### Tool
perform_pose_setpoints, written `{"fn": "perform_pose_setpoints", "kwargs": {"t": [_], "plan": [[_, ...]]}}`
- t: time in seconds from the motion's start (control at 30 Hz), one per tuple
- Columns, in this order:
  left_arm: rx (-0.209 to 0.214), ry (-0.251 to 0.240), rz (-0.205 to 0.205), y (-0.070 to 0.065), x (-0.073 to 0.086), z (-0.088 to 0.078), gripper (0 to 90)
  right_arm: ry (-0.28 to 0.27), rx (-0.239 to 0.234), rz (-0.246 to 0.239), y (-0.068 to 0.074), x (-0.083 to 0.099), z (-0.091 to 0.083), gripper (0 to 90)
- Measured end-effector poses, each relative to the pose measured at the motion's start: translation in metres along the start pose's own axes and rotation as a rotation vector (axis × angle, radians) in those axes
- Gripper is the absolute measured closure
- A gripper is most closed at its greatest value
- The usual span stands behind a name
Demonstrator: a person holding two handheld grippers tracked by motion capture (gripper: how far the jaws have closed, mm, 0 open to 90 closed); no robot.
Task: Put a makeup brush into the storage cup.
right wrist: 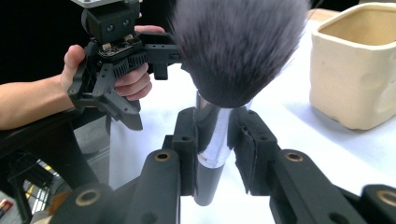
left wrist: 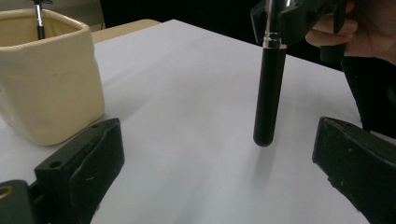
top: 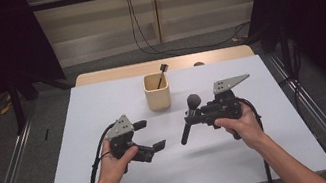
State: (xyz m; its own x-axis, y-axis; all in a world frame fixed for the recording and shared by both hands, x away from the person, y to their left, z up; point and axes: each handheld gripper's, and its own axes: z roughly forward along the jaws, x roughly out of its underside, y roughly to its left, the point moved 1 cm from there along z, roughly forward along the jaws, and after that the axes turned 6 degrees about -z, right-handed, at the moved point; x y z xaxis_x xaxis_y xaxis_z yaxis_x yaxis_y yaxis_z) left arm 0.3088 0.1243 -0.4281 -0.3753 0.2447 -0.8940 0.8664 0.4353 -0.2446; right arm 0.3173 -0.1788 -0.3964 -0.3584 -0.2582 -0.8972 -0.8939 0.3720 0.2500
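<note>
Left hand (top: 113, 164) enters from the bottom edge of the high view, forearm angled toward 1 o'clock, and grips the left gripper (top: 151, 135) low over the white table (top: 103, 107). Its jaws stand wide apart with nothing between them, pointing toward 3 o'clock.

Right hand (top: 244, 125) comes in from the lower right, forearm angled toward 11 o'clock, and carries the right gripper (top: 191, 118) above the table, pointing toward 9 o'clock. Its jaws are clamped on the silver ferrule of a makeup brush (top: 189, 119). The brush hangs tilted, dark bristle head up toward 1 o'clock, black handle down toward 7 o'clock, its end clear of the surface. In the right gripper view the pads (right wrist: 187, 154) press the ferrule from both sides, bristles directly above.

The brush lies at 3 o'clock of the left gripper, near but apart.

Farther off, at 12 o'clock of the gap between the two grippers, stands a cream square cup (top: 157, 91), upright, with a thin dark-tipped brush (top: 162, 74) leaning in it toward 1 o'clock. Nothing stands between the held brush and the cup.

Beyond the table, black cables (top: 140, 29) run down the wall.
</note>
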Motion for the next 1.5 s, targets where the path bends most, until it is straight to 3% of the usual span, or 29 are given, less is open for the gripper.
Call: {"fn": "perform_pose_setpoints", "kwargs": {"t": [0.23, 0.63, 0.97, 1.13, 1.33, 1.5], "plan": [[-0.002, 0.008, 0.021, -0.002, 0.001, 0.002, 2.3, 0.06, 0.002, -0.014, -0.002, -0.007, 0.003, 71.1], [0.008, 0.008, 0.016, -0.004, -0.001, 0.008, 2.4, 0.15, 0.009, -0.052, -0.003, -0.018, 0.01, 71.1], [0.006, 0.02, 0.027, -0.007, -0.005, 0.018, 2.4, 0.25, 0.039, -0.084, -0.002, -0.025, 0.017, 71.1], [0.018, -0.003, 0.002, -0.006, -0.011, 0.025, 3.0, 0.262, 0.038, -0.092, -0.001, -0.025, 0.021, 71.0], [0.055, 0.003, 0.002, -0.009, -0.012, 0.036, 3.3, 0.24, 0.038, -0.088, -0.001, -0.026, 0.021, 71.0], [0.053, 0.024, 0.005, -0.011, -0.01, 0.044, 4.4, 0.243, 0.04, -0.093, 0.0, -0.026, 0.023, 71.0]]}}
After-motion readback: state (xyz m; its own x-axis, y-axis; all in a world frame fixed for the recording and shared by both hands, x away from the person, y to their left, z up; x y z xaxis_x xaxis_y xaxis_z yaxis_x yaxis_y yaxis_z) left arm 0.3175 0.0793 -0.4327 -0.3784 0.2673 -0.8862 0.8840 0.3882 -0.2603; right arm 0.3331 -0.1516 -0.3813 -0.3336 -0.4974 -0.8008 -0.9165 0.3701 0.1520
